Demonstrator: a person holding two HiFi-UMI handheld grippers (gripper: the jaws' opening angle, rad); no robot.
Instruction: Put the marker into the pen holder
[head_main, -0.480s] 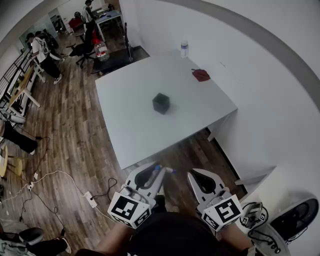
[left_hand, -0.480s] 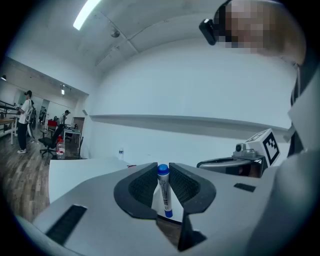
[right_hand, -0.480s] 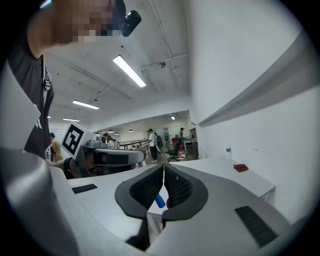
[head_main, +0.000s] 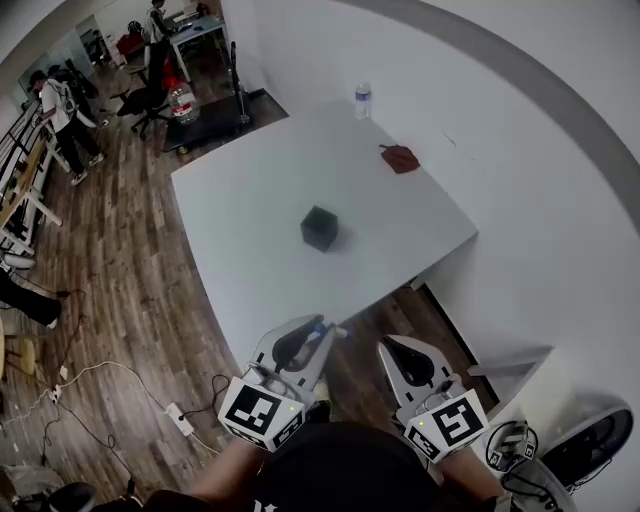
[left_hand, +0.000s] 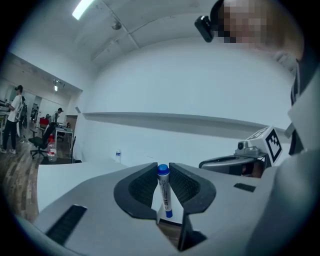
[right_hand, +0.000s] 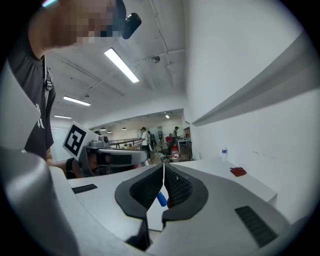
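Note:
The pen holder (head_main: 320, 228) is a small dark cube-shaped cup that stands near the middle of the white table (head_main: 250, 200). My left gripper (head_main: 322, 333) hovers over the wooden floor just short of the table's near edge. It is shut on a white marker with a blue cap (head_main: 327, 329). In the left gripper view the marker (left_hand: 164, 192) stands upright between the pads of the left gripper (left_hand: 163, 169). My right gripper (head_main: 388, 346) hangs beside it to the right. The right gripper (right_hand: 163, 168) is shut with nothing in it. The marker's blue tip (right_hand: 161, 199) shows beyond its jaws.
A water bottle (head_main: 362, 100) and a red cloth (head_main: 401, 157) lie at the table's far side. White walls close in at the right. A power strip (head_main: 180, 415) and cables lie on the floor at the left. People, chairs and desks stand far back left.
The head view has drifted, so the table and pen holder sit slightly lower and nearer in the picture. Both grippers keep the same pose, and the marker stays held.

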